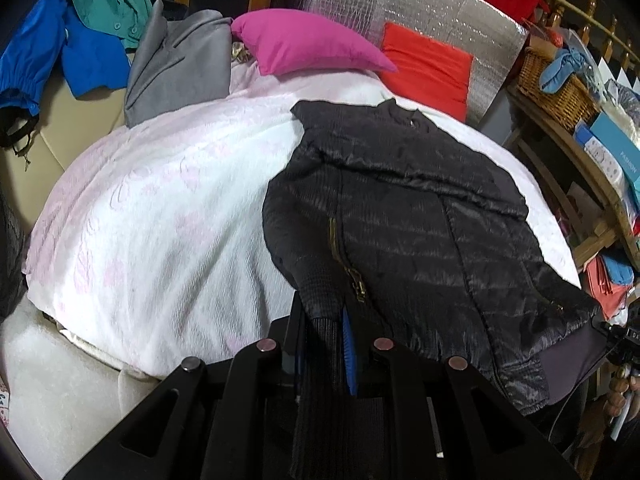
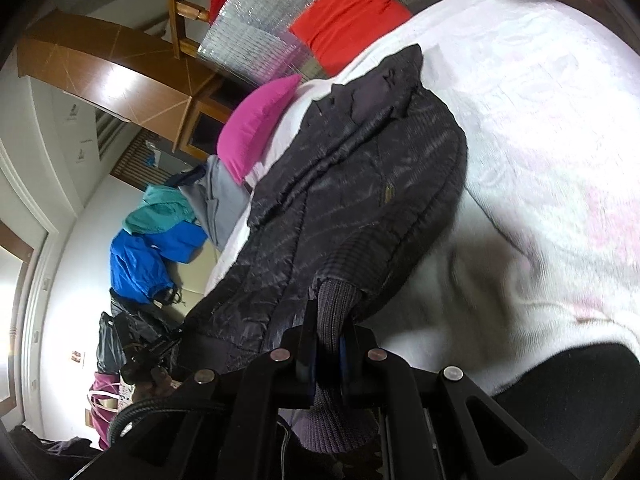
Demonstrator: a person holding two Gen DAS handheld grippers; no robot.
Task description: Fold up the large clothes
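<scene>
A black quilted jacket [image 1: 420,220] lies spread on the white and pink bedspread [image 1: 168,216]. My left gripper [image 1: 324,320] is shut on one ribbed knit cuff [image 1: 320,344] of the jacket at its near left side. My right gripper [image 2: 330,340] is shut on the other ribbed cuff [image 2: 336,308], which hangs through the jaws. The jacket [image 2: 340,200] also shows in the right wrist view, with its collar toward the pillows. The other gripper shows at the right edge of the left wrist view [image 1: 620,344].
A pink pillow [image 1: 308,42] and a red pillow [image 1: 424,68] sit at the head of the bed. Grey [image 1: 180,64], teal [image 1: 108,0] and blue [image 1: 48,52] clothes lie at the far left. A wicker basket [image 1: 556,88] and shelves stand at the right.
</scene>
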